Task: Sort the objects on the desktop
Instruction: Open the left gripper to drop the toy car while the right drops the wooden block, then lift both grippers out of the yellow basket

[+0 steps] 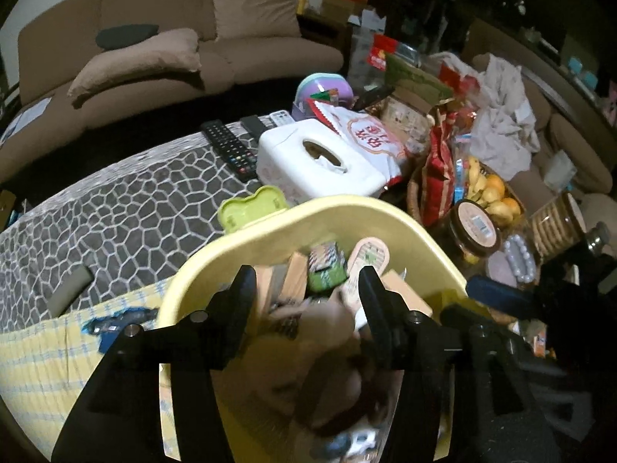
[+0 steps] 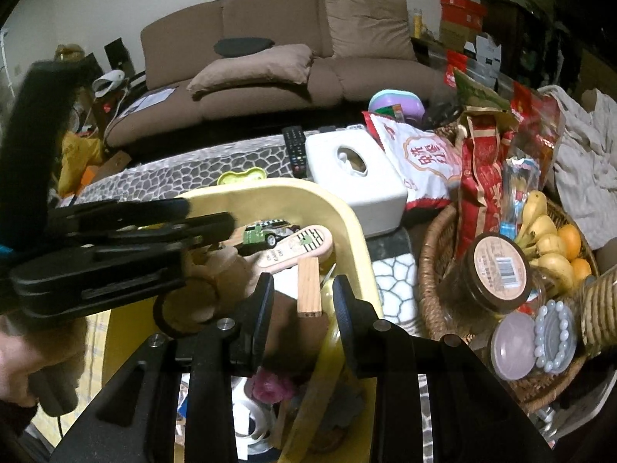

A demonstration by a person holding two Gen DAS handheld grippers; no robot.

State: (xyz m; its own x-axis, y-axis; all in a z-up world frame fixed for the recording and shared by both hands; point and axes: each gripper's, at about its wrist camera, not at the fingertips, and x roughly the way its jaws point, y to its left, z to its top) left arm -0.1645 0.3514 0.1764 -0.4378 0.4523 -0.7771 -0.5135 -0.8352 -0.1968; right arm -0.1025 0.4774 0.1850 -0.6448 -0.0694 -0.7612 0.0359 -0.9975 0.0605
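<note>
Yellow bin [image 1: 347, 212] is sitting on the patterned table [image 1: 115, 212], holding a toy car [image 2: 270, 231], pink comb [image 2: 304, 247], wood block [image 2: 308, 285] and a tan plush toy [image 1: 308, 347]. Left gripper [image 1: 308, 289] is hanging over the bin, fingers spread, plush lying blurred between and below them with no pad pressing on it. Right gripper [image 2: 302, 301] is hovering at the bin's near edge, fingers partly apart, pinching nothing. White tissue box [image 1: 320, 158] is sitting just behind the bin, wicker fruit basket [image 2: 428, 270] to the right.
</note>
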